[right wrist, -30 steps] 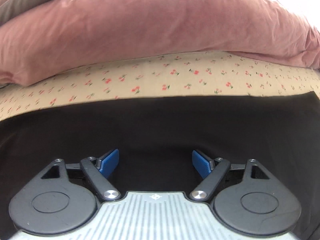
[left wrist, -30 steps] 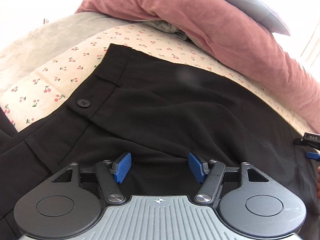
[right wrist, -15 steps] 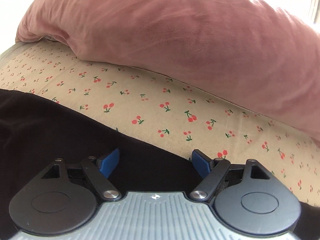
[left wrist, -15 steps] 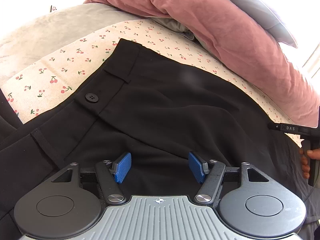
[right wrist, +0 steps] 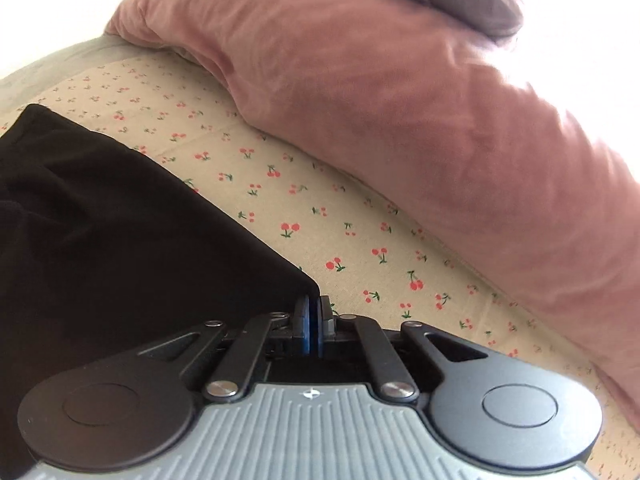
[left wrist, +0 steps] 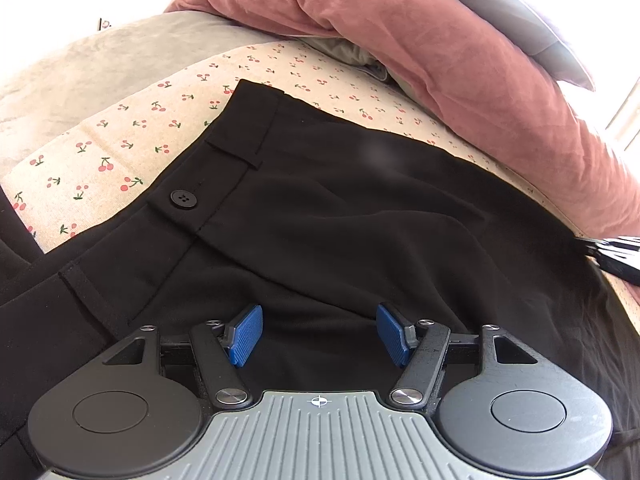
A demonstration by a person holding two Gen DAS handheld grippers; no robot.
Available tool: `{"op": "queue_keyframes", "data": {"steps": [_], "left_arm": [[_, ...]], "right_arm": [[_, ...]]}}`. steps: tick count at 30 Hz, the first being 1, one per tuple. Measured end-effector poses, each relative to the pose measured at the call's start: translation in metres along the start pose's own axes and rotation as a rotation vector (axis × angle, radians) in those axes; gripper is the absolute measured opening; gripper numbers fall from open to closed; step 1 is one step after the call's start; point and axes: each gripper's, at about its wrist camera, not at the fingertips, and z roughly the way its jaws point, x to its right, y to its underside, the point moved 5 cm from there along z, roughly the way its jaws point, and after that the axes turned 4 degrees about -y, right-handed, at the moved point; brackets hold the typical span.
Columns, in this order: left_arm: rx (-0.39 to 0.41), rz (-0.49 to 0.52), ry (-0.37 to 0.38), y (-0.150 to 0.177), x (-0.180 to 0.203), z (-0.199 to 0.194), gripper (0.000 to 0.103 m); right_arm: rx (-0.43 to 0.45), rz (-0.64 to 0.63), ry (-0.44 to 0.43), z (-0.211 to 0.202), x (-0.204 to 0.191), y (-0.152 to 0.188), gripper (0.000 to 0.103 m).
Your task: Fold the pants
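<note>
The black pants lay on the cherry-print sheet beside the pink duvet. The left gripper hung open over them. The right gripper had just snapped closed, pinching the pants' edge.

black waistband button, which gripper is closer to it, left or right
Left. The left gripper hovers open over the black pants, with the button just ahead and to its left. The right gripper is shut on the pants' far edge, no button in its view.

Bedroom: cherry-print sheet, pink duvet.
</note>
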Motion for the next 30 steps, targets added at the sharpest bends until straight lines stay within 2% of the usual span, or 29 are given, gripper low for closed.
{"op": "queue_keyframes", "data": {"steps": [3, 5, 8, 10, 11, 13, 15, 16, 17, 18, 19, 21, 22, 23, 24, 25, 27, 28, 30], "left_arm": [[-0.009, -0.045, 0.025, -0.003, -0.006, -0.002, 0.062], [-0.002, -0.092, 0.066, -0.005, -0.009, -0.007, 0.062], [0.09, -0.124, 0.249, -0.011, -0.003, -0.034, 0.065], [0.149, -0.153, 0.352, -0.014, -0.001, -0.051, 0.077], [0.161, -0.159, 0.369, -0.014, 0.0, -0.054, 0.083], [0.136, -0.132, 0.321, -0.011, 0.004, -0.045, 0.083], [0.108, -0.114, 0.231, -0.008, 0.003, -0.028, 0.081], [0.096, -0.119, 0.205, -0.008, 0.001, -0.02, 0.08], [0.088, -0.131, 0.196, -0.008, -0.001, -0.014, 0.08], [0.081, -0.146, 0.194, -0.008, -0.005, -0.01, 0.08], [0.076, -0.156, 0.193, -0.008, -0.007, -0.008, 0.08], [0.084, -0.14, 0.179, -0.008, -0.005, -0.006, 0.075], [0.095, -0.119, 0.156, -0.008, -0.003, -0.006, 0.073], [0.107, -0.098, 0.134, -0.008, -0.002, -0.006, 0.068], [0.118, -0.073, 0.114, -0.008, 0.0, -0.006, 0.056], [0.121, -0.054, 0.101, -0.008, 0.002, -0.005, 0.048], [0.111, -0.014, 0.077, -0.004, 0.007, -0.002, 0.022], [0.103, 0.002, 0.068, -0.003, 0.01, 0.0, 0.017], [0.108, 0.026, 0.054, -0.001, 0.012, 0.0, 0.011]], "right_arm": [[0.058, -0.126, 0.047, -0.056, -0.04, 0.019, 0.0], [0.079, -0.164, 0.057, -0.092, -0.071, 0.042, 0.0], [0.067, -0.193, 0.049, -0.129, -0.12, 0.084, 0.0], [0.042, -0.185, 0.019, -0.147, -0.155, 0.119, 0.0], [0.031, -0.174, 0.009, -0.15, -0.165, 0.13, 0.0], [-0.011, -0.163, -0.008, -0.153, -0.183, 0.153, 0.0], [-0.044, -0.13, -0.013, -0.148, -0.182, 0.164, 0.0], [-0.041, -0.095, 0.002, -0.148, -0.17, 0.164, 0.002], [-0.023, -0.043, 0.034, -0.15, -0.153, 0.16, 0.008], [0.006, 0.038, 0.071, -0.153, -0.129, 0.155, 0.024], [0.037, 0.15, 0.09, -0.157, -0.1, 0.152, 0.031], [0.073, 0.353, 0.093, -0.164, -0.043, 0.157, 0.053], [0.085, 0.42, 0.12, -0.167, -0.021, 0.162, 0.059], [0.093, 0.515, 0.197, -0.172, 0.012, 0.174, 0.068], [0.09, 0.606, 0.265, -0.174, 0.041, 0.186, 0.068], [0.084, 0.682, 0.298, -0.175, 0.065, 0.197, 0.068], [0.08, 0.854, 0.368, -0.175, 0.114, 0.223, 0.068], [0.069, 0.918, 0.417, -0.175, 0.132, 0.236, 0.068], [0.068, 0.944, 0.417, -0.169, 0.145, 0.244, 0.068]]}}
